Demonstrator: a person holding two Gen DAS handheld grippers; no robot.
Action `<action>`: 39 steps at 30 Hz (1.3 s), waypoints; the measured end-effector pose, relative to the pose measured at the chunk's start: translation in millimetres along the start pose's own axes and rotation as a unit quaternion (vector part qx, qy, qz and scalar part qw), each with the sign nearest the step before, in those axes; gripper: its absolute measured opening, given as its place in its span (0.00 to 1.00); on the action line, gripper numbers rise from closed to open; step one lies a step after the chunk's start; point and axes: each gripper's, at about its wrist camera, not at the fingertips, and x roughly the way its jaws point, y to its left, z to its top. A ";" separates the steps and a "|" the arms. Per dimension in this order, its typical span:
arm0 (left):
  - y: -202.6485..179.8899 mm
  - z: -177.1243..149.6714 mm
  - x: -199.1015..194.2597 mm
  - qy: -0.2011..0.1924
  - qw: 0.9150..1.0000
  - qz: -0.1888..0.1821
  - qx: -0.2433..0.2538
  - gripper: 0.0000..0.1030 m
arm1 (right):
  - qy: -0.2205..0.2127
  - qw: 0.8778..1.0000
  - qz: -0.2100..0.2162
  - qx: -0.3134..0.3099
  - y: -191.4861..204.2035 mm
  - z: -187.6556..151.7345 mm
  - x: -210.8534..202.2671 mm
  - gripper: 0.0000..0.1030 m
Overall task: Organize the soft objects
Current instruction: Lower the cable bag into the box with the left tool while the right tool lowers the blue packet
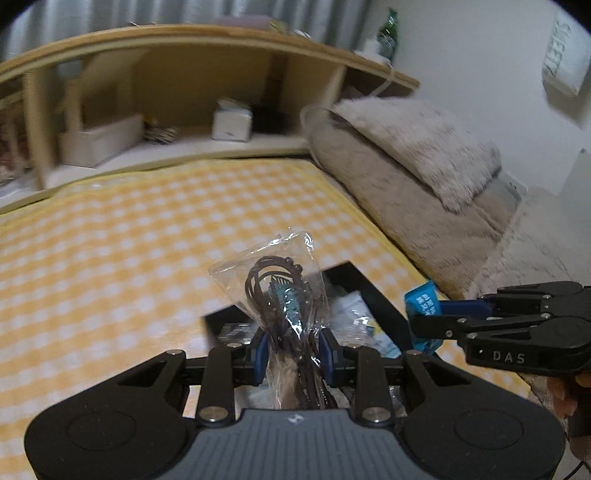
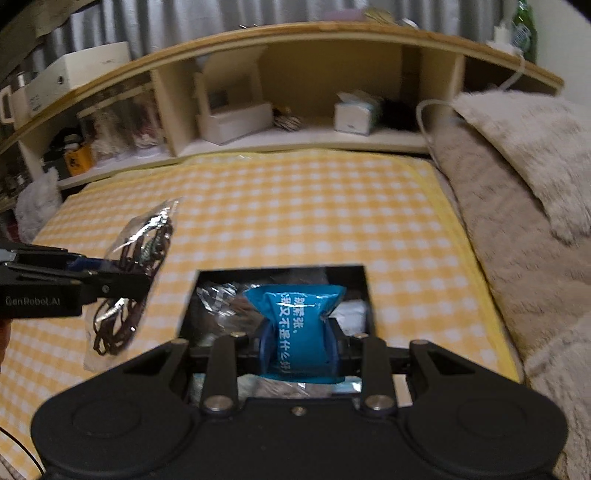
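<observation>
My left gripper (image 1: 293, 354) is shut on a clear plastic bag of dark brown cords (image 1: 275, 284) and holds it above the near edge of a black box (image 1: 376, 291). The bag also shows in the right wrist view (image 2: 129, 266), with the left gripper (image 2: 144, 277) at the left. My right gripper (image 2: 299, 343) is shut on a blue packet with white writing (image 2: 295, 314), held over the black box (image 2: 367, 291). The box holds several clear and white packets. In the left wrist view the right gripper (image 1: 421, 314) holds the blue packet (image 1: 423, 301) at the box's right edge.
The box sits on a yellow checked bedspread (image 2: 295, 206). A wooden headboard shelf (image 2: 295, 136) with boxes and a tissue box (image 2: 356, 110) runs along the back. Fluffy beige pillows and a blanket (image 2: 517, 177) lie at the right. A green bottle (image 1: 388, 33) stands on the shelf top.
</observation>
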 end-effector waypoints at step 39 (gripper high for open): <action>-2.3 -8.8 21.9 0.014 1.000 0.009 0.026 0.95 | 0.038 0.999 0.017 0.011 -23.1 -17.0 1.3 0.68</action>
